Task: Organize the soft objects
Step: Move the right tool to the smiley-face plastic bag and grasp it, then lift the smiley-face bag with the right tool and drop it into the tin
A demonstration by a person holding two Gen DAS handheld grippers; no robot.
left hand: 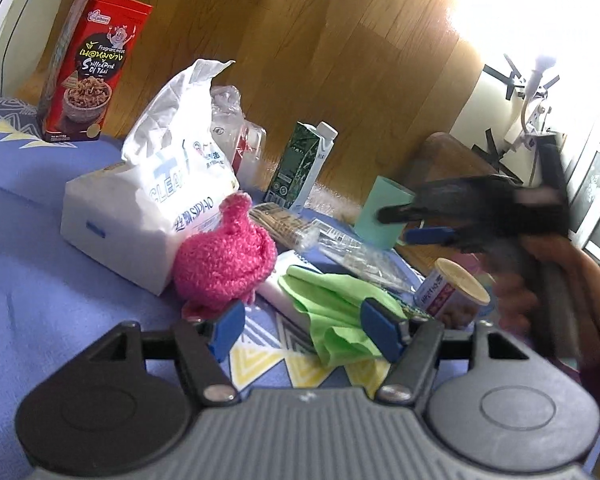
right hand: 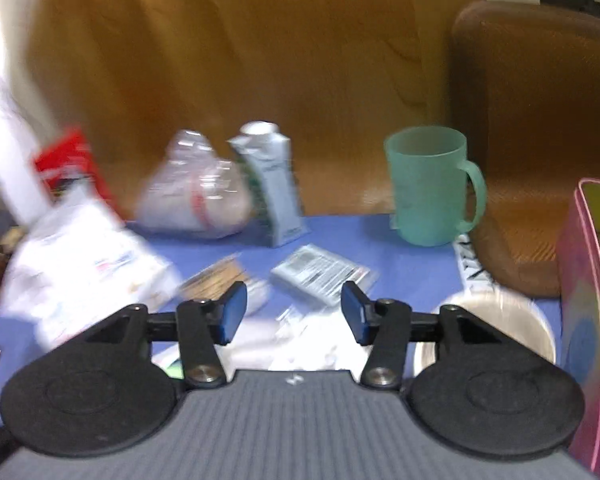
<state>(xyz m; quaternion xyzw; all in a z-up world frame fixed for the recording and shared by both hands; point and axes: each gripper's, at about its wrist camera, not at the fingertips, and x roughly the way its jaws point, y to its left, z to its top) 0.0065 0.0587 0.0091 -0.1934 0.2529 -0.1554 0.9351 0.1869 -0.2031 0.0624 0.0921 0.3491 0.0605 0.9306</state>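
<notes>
Left wrist view: the left gripper (left hand: 304,330) sits at the bottom centre, its blue pads (left hand: 228,330) parted with nothing between them, released. Just above the left pad lies the fuzzy pink knitted soft toy (left hand: 226,258), a rounded lump whose narrow knobbed end points toward the top of the frame, so its long axis runs roughly bottom to top with a slight lean right. It leans against a white plastic tissue pack (left hand: 140,208) at centre left. Just right of the toy, a crumpled lime-green cloth (left hand: 332,300) spreads on the blue patterned bedspread (left hand: 32,280), its long axis running from upper left down to lower right; the gripper's right pad overlaps its lower edge in the picture, though contact cannot be told. A red tall snack box (left hand: 86,68) stands upright at upper left. A green-and-white drink carton (left hand: 300,164) stands at centre, and a small round can with a cream lid (left hand: 456,292) lies at right. The right gripper (left hand: 416,224), blurred, hangs at right, held by a hand (left hand: 548,280), in front of a mint-green plastic mug (left hand: 384,216).

Right wrist view: the picture is blurred. The right gripper (right hand: 294,316) fills the bottom, its pads apart and empty. The mug (right hand: 428,184) stands upright at upper right, handle to the right. The carton (right hand: 274,184) tilts at centre beside a clear plastic bag (right hand: 192,192). A sliver of the green cloth (right hand: 174,370) shows under the left finger.
</notes>
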